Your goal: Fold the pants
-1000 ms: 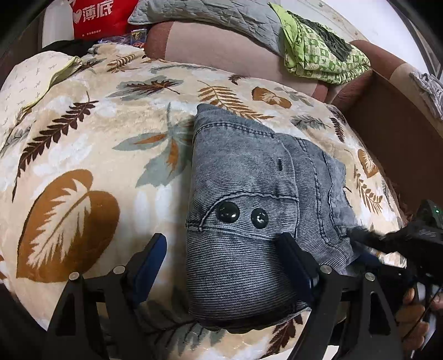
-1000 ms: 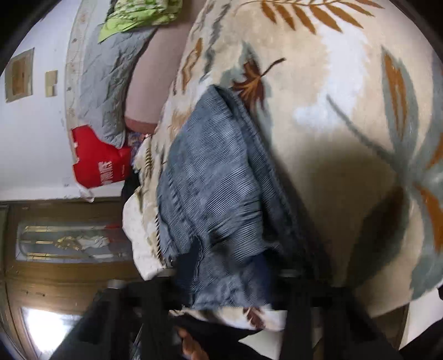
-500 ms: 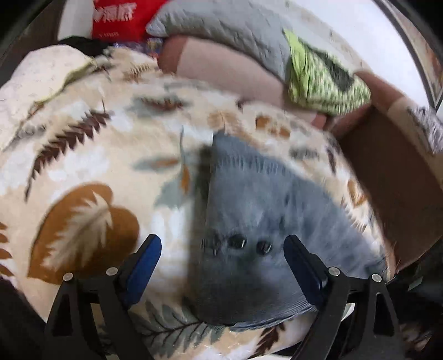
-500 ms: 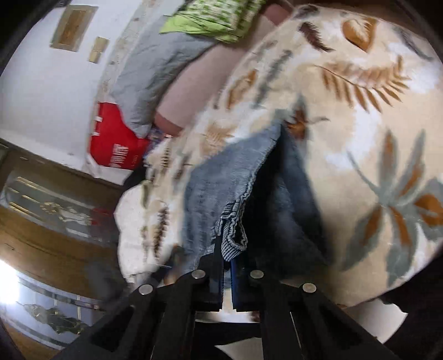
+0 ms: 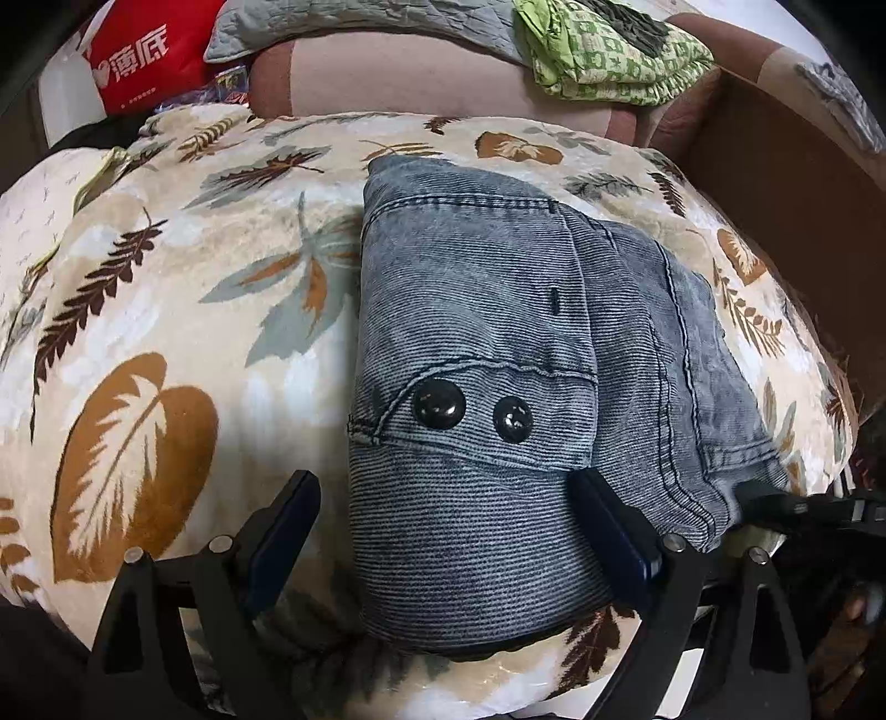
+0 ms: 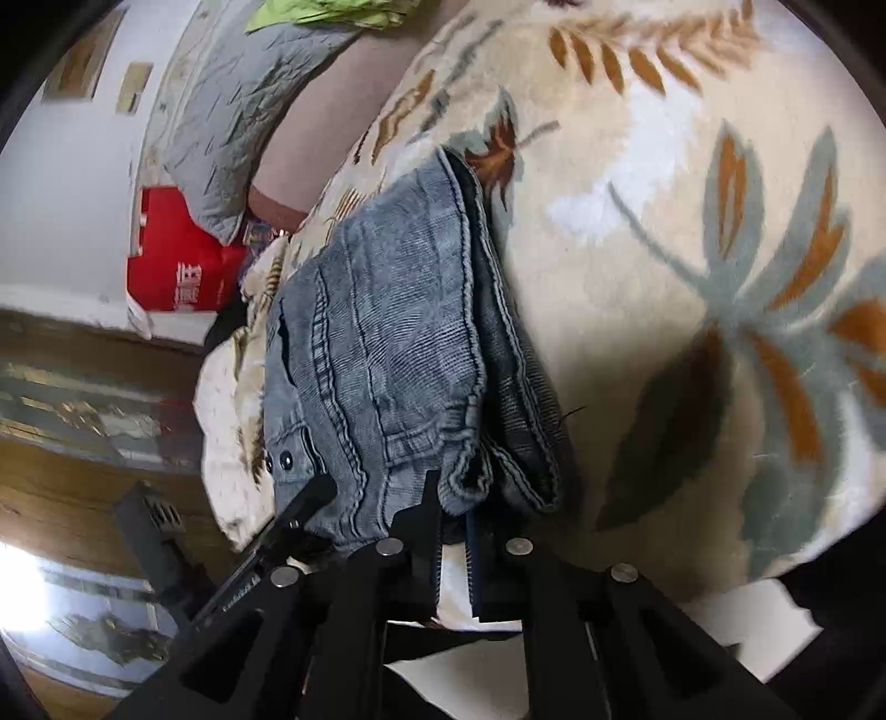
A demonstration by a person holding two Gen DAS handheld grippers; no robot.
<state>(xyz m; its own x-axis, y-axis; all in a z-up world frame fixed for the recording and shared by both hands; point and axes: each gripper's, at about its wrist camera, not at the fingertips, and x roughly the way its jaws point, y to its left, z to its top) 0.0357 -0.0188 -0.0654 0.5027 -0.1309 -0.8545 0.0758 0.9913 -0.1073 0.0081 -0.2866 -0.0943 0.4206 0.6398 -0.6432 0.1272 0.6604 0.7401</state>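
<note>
The grey-blue jeans (image 5: 476, 310) lie folded into a thick packet on a leaf-patterned blanket (image 5: 166, 310), two black buttons facing up. My left gripper (image 5: 443, 482) stands wide open over the packet's near end. Its left finger (image 5: 282, 526) is over the blanket and its right finger (image 5: 609, 526) rests on the denim. My right gripper (image 6: 454, 498) sits at the packet's right corner, where the stacked hems (image 6: 470, 476) end. Its jaws are opening by a narrow gap, with the hem at their tips and blanket showing between the pads. In the left wrist view the right gripper (image 5: 786, 504) shows at that corner.
The blanket drapes over a rounded cushion whose near edge drops away below both grippers. A brown sofa back (image 5: 421, 72) with a grey quilt (image 5: 354, 16), a folded green cloth (image 5: 609, 50) and a red bag (image 5: 144, 55) lies behind. A brown panel (image 5: 786, 183) stands to the right.
Half a second ago the right gripper was shut on the jeans' hem and held it raised; now the hem lies down and the jaws have parted slightly. The left gripper stayed open.
</note>
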